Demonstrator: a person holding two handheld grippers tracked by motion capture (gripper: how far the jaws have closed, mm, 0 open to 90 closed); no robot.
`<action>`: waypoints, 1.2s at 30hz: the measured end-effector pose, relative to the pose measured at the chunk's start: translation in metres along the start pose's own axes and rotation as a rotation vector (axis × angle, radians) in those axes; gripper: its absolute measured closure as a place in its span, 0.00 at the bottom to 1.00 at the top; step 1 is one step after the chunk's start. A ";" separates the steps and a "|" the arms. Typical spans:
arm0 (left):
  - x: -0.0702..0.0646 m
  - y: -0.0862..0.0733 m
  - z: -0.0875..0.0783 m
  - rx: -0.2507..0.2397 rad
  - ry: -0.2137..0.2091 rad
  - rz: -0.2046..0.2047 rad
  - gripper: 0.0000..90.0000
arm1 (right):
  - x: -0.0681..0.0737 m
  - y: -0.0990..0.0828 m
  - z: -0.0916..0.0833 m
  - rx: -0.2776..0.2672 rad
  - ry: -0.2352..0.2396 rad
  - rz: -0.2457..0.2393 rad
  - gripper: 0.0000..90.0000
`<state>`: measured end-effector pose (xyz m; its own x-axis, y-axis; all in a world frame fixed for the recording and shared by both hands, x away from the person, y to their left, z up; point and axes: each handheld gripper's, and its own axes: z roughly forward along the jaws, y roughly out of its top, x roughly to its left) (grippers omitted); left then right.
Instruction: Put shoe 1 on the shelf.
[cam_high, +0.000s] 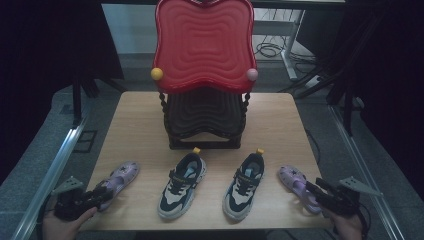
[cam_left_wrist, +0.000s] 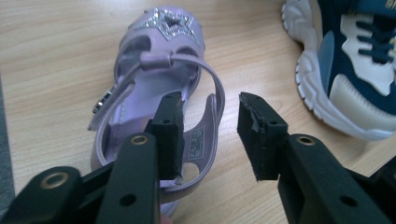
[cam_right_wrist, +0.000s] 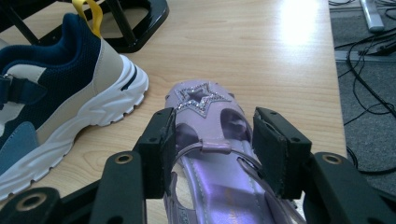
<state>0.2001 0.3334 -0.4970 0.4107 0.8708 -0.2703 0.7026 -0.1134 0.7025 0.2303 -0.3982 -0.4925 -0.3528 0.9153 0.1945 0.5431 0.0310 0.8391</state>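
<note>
The jaws of the left gripper (cam_left_wrist: 208, 135) stand apart around the heel strap of the left sandal (cam_left_wrist: 159, 93): one jaw sits inside the shoe against the strap's inner side, the other outside it with a gap, so they are spread and not yet pinching. The jaws of the right gripper (cam_right_wrist: 212, 149) are spread too, one at each side of the right sandal (cam_right_wrist: 205, 135) at its middle strap; whether the pads touch its sides I cannot tell. In the high view the left sandal (cam_high: 120, 176) lies near the desk's (cam_high: 140, 130) front left corner, toe pointing away and to the right, with the left gripper (cam_high: 97, 199) at its heel. The right sandal (cam_high: 296, 182) lies near the front right corner, with the right gripper (cam_high: 316, 190) over its rear half. Between the sandals stand two sneakers (cam_high: 182, 185), side by side, toes toward the person. Behind them, at mid-desk, stands a dark rack (cam_high: 202, 117) with a red tray top (cam_high: 202, 42).
</note>
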 end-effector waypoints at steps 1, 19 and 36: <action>0.000 0.000 0.001 0.004 0.003 0.005 0.70 | 0.001 0.000 0.001 0.004 0.003 -0.001 0.56; -0.002 0.004 0.015 0.073 0.020 0.052 0.93 | 0.004 0.000 -0.005 0.016 0.000 -0.035 0.55; 0.000 0.003 0.015 0.065 0.004 0.034 0.93 | 0.012 -0.012 -0.005 0.164 0.063 -0.137 0.69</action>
<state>0.2107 0.3258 -0.5048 0.4331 0.8676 -0.2445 0.7245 -0.1737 0.6670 0.2154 -0.3897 -0.4977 -0.4761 0.8712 0.1200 0.6018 0.2233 0.7668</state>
